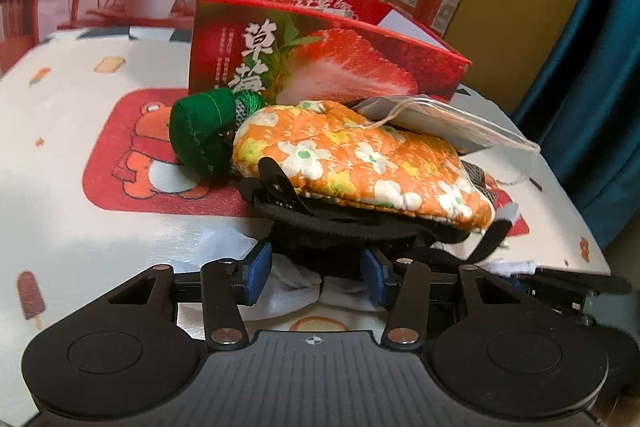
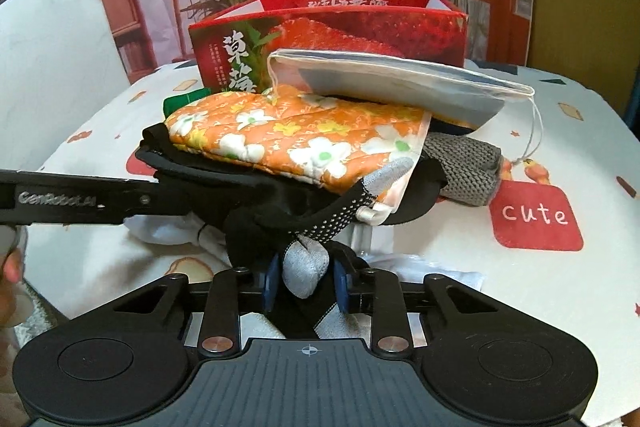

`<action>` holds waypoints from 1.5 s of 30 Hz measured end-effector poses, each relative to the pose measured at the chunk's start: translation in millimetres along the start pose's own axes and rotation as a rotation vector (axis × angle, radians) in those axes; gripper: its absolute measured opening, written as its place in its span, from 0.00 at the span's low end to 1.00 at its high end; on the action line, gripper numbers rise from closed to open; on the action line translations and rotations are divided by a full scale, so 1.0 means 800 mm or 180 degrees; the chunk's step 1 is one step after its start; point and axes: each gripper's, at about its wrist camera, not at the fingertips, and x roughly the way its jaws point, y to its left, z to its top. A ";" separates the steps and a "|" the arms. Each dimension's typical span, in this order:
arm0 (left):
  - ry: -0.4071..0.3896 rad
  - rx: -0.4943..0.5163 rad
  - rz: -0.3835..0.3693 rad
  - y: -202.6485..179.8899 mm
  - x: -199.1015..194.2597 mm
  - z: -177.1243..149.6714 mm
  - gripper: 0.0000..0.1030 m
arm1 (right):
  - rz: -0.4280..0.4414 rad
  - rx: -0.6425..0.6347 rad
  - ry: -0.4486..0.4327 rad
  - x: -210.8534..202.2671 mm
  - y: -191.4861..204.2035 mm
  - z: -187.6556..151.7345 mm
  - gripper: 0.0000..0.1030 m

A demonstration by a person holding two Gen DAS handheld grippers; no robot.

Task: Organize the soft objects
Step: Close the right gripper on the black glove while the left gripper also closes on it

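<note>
Both wrist views face the pile (image 1: 360, 163) closely, from neighbouring angles.

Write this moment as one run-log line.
left gripper: around black fabric | right gripper: shut on grey fingertip | orange mitt: top of pile

1. Your orange floral mitt (image 1: 360, 163) covers most of the black fabric (image 1: 360, 223) beneath it; you cannot tell what that garment is.
2. The green plush (image 2: 182, 103) shows only a sliver in your right wrist view.
3. The clear pouch (image 2: 384, 87) blocks part of the strawberry box (image 2: 320, 39).
4. The frame edge cuts off your hand (image 2: 10, 287), blurred.
</note>
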 end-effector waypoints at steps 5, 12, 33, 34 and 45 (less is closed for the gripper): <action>0.0060 -0.0074 -0.0044 0.004 0.021 0.008 0.50 | -0.0001 0.0009 0.0005 0.003 -0.002 0.001 0.24; 0.0029 -0.0077 -0.0060 0.004 0.032 0.010 0.45 | -0.0015 0.0001 0.0006 0.007 0.000 0.003 0.24; -0.0379 0.0070 -0.0106 -0.017 -0.043 0.005 0.13 | 0.0192 0.0073 -0.0330 -0.034 0.007 0.026 0.18; -0.0416 0.0082 -0.0097 -0.018 -0.047 0.005 0.13 | 0.0200 0.0062 -0.0358 -0.037 0.008 0.028 0.18; -0.0689 0.0001 -0.0034 -0.004 -0.079 0.010 0.13 | 0.0268 -0.0167 -0.0605 -0.046 0.033 0.062 0.17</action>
